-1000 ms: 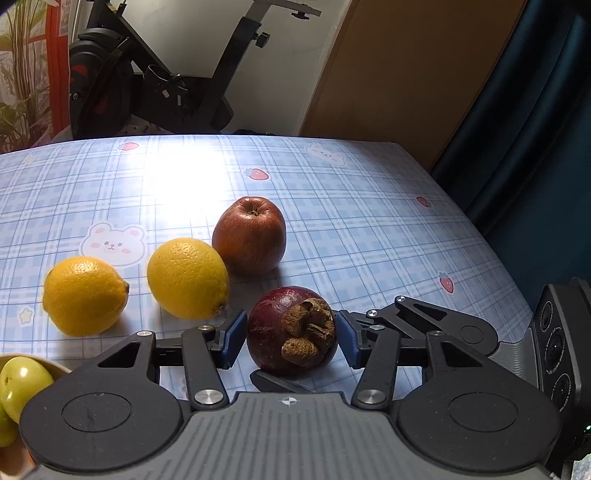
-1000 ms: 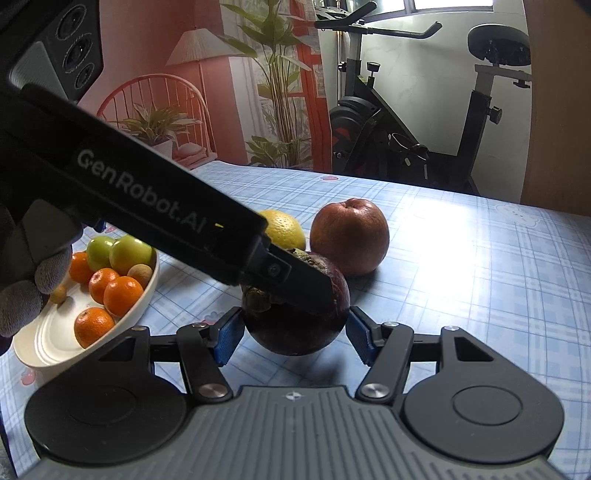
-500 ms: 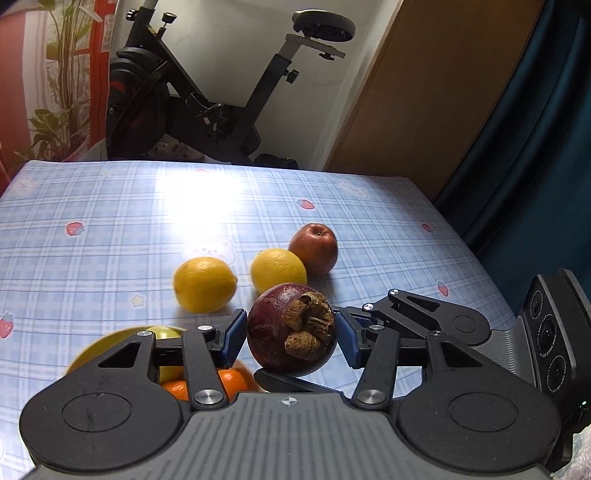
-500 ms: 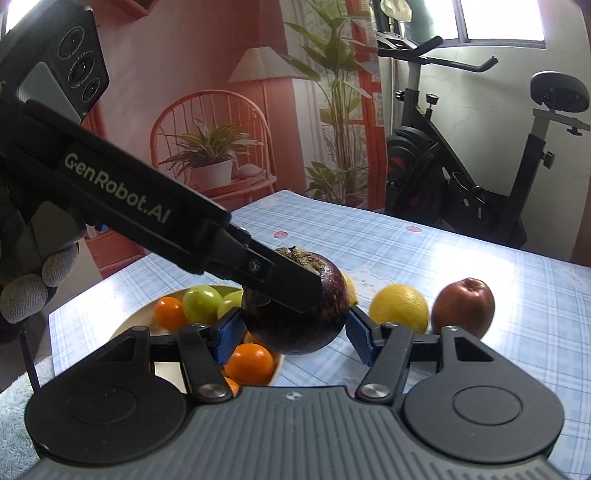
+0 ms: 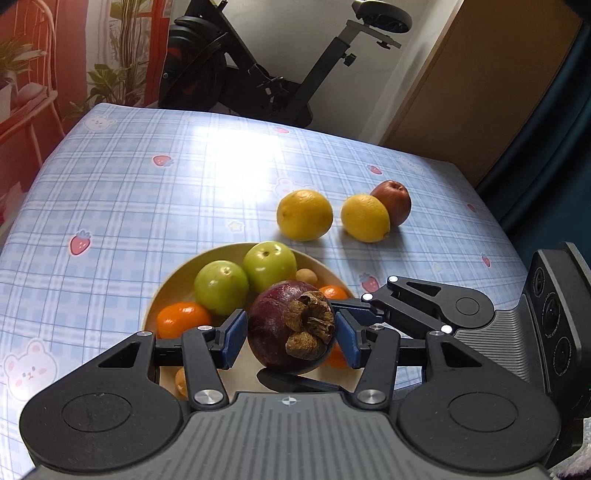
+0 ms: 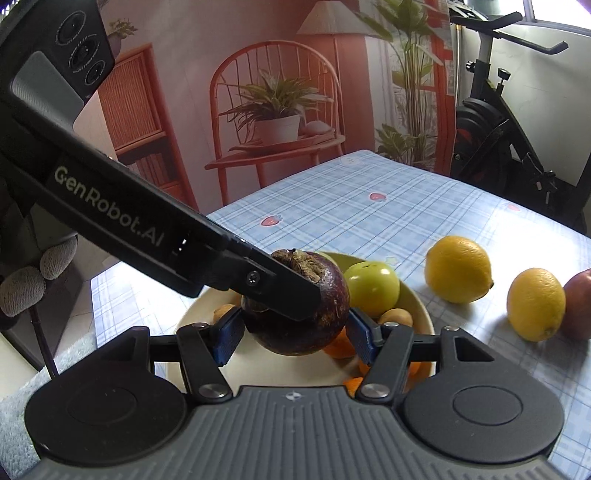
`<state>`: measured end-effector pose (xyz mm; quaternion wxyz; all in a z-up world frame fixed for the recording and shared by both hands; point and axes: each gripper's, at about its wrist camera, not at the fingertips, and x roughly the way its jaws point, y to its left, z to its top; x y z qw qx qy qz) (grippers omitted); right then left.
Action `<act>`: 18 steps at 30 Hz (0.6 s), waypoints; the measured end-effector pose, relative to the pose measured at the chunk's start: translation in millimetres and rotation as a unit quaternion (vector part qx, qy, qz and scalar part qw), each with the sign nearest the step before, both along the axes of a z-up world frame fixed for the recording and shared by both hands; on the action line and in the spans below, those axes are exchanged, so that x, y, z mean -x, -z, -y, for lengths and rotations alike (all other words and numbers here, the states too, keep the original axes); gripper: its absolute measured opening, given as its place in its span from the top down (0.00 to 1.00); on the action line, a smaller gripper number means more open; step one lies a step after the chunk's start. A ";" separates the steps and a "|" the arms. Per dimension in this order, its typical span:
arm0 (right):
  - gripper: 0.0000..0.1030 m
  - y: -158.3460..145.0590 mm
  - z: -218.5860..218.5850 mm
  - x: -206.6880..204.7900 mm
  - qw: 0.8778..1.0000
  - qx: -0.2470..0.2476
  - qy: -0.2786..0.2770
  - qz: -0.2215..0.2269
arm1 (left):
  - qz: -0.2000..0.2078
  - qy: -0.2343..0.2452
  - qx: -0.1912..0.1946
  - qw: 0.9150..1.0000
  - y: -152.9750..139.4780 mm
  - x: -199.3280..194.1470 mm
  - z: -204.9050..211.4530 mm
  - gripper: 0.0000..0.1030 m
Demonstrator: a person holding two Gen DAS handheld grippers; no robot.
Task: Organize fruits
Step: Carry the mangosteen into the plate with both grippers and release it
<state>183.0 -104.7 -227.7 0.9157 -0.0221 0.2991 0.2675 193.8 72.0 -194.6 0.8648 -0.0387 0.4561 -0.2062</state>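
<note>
Setting: a home living space. Evidence: table point(image 5: 155, 192) under a blue plaid cloth printed with bears and strawberries; black exercise bike point(image 5: 266, 74) against the white wall behind it; wooden door point(image 5: 480, 85). Also a red rattan chair point(image 6: 273, 110) carrying a potted plant point(image 6: 277, 107), a lamp point(image 6: 328, 18) and tall houseplants point(image 6: 413, 74).

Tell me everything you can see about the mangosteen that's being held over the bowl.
The mangosteen is round with a dark purple, slightly dull rind and a dried brown calyx, which faces the left wrist camera. It hangs in the air above the cream bowl of green fruit and small oranges, touching none of them. Both the left gripper and right gripper clamp it, blue pads pressing its sides.
</note>
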 end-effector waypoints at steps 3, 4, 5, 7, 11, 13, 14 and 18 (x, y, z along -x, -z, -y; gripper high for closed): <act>0.39 3.4 -5.7 -5.9 1.000 0.000 -0.004 -0.010 | 0.001 -0.005 -0.002 1.000 3.6 1.4 -6.1 0.46; 0.39 3.9 -7.2 -7.7 1.000 0.000 -0.005 -0.012 | 0.001 -0.007 -0.002 1.000 5.6 1.3 -8.8 0.46; 0.39 4.4 -8.8 -9.4 1.000 0.000 -0.006 -0.014 | 0.001 -0.008 -0.001 1.000 5.8 1.3 -11.5 0.46; 0.39 4.9 -11.3 -12.6 1.000 0.003 -0.011 -0.015 | 0.000 -0.011 0.001 1.000 7.1 0.0 -15.3 0.46; 0.39 6.0 -16.1 -14.8 1.000 0.005 -0.016 -0.017 | 0.002 -0.014 0.002 1.000 9.9 0.4 -20.4 0.46; 0.39 5.4 -19.0 -14.7 1.000 0.009 -0.017 -0.017 | 0.000 -0.018 0.005 1.000 9.6 0.7 -24.0 0.46; 0.39 4.8 -20.3 -15.0 1.000 0.011 -0.018 -0.017 | 0.000 -0.020 0.008 1.000 10.1 0.6 -25.7 0.46; 0.39 1.9 -23.3 -15.2 1.000 0.008 -0.022 -0.016 | 0.001 -0.025 0.014 1.000 9.1 2.9 -28.7 0.46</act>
